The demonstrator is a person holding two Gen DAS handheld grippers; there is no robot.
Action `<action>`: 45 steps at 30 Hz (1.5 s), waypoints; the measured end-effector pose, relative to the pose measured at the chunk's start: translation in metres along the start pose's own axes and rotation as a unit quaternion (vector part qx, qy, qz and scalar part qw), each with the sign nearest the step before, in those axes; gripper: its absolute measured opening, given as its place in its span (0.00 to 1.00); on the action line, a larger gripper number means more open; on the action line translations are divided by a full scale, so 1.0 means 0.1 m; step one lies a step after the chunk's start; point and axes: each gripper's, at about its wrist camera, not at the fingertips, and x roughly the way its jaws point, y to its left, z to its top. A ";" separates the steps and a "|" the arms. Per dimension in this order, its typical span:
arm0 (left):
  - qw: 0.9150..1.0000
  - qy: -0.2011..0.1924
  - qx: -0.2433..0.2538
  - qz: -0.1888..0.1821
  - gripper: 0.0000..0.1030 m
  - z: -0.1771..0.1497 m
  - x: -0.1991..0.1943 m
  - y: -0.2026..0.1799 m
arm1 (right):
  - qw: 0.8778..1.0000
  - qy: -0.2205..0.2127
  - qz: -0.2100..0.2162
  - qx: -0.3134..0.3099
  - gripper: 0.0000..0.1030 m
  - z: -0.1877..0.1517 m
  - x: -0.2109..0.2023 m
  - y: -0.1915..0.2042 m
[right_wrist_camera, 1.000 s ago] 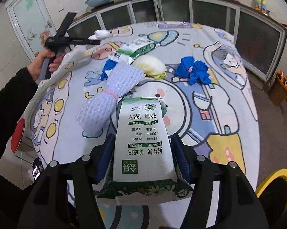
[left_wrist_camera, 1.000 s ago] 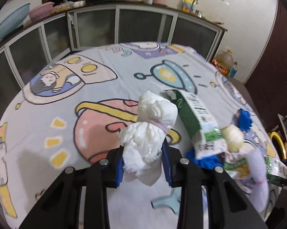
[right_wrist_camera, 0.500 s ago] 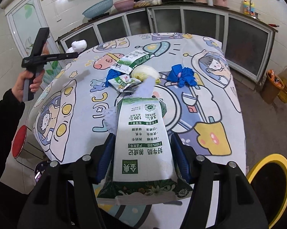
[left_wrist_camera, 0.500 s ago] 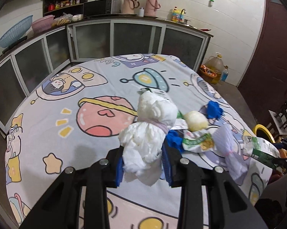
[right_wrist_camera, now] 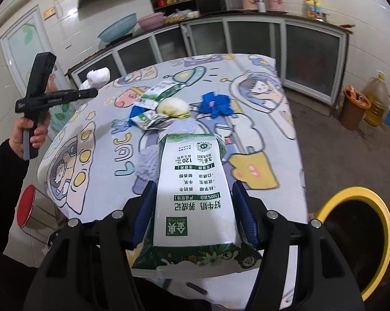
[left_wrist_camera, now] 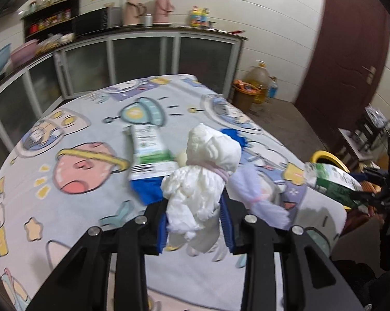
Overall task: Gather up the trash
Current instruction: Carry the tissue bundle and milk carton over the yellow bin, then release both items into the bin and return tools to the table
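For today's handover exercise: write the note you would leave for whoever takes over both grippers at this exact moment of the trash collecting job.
Left gripper: shut on the white wad, held above the table.
Right gripper: shut on the milk carton, near the table's edge beside the yellow-rimmed bin.
Done: two pieces picked up; neither is in the bin yet.
Left on the table: second carton, small flattened pack, pale yellow wad, blue wad, another blue piece, lilac net.
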 end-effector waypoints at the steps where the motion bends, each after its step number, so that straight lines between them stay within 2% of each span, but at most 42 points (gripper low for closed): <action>1: 1.000 0.001 0.006 -0.005 0.30 0.02 0.02 -0.08 | 1.000 -0.002 -0.005 0.004 0.56 -0.02 -0.03 -0.05; 7: 0.997 0.006 0.060 -0.050 0.31 0.20 0.25 -0.73 | 0.998 -0.020 -0.042 0.041 0.56 -0.19 -0.30 -0.44; 12: 0.991 0.014 0.098 -0.090 0.31 0.34 0.51 -1.31 | 0.993 -0.037 -0.082 0.080 0.56 -0.33 -0.52 -0.79; 18: 0.979 0.027 0.142 -0.147 0.31 0.44 0.85 -2.01 | 0.981 -0.051 -0.136 0.132 0.56 -0.52 -0.74 -1.23; 25: 0.963 0.049 0.175 -0.201 0.31 0.48 1.28 -2.73 | 0.967 -0.055 -0.177 0.176 0.56 -0.72 -0.86 -1.63; 33: 0.952 0.076 0.181 -0.234 0.31 0.44 1.69 -3.25 | 0.953 -0.037 -0.201 0.222 0.56 -0.96 -0.80 -2.00; 43: 0.945 0.115 0.195 -0.237 0.32 0.30 2.17 -3.74 | 0.936 -0.019 -0.215 0.276 0.57 -1.23 -0.73 -2.38; 44: 0.945 0.117 0.194 -0.237 0.32 0.30 2.19 -3.76 | 0.934 -0.018 -0.221 0.280 0.57 -1.25 -0.73 -2.41; 45: 0.945 0.118 0.193 -0.238 0.37 0.30 2.21 -3.80 | 0.932 -0.018 -0.228 0.283 0.58 -1.27 -0.75 -2.43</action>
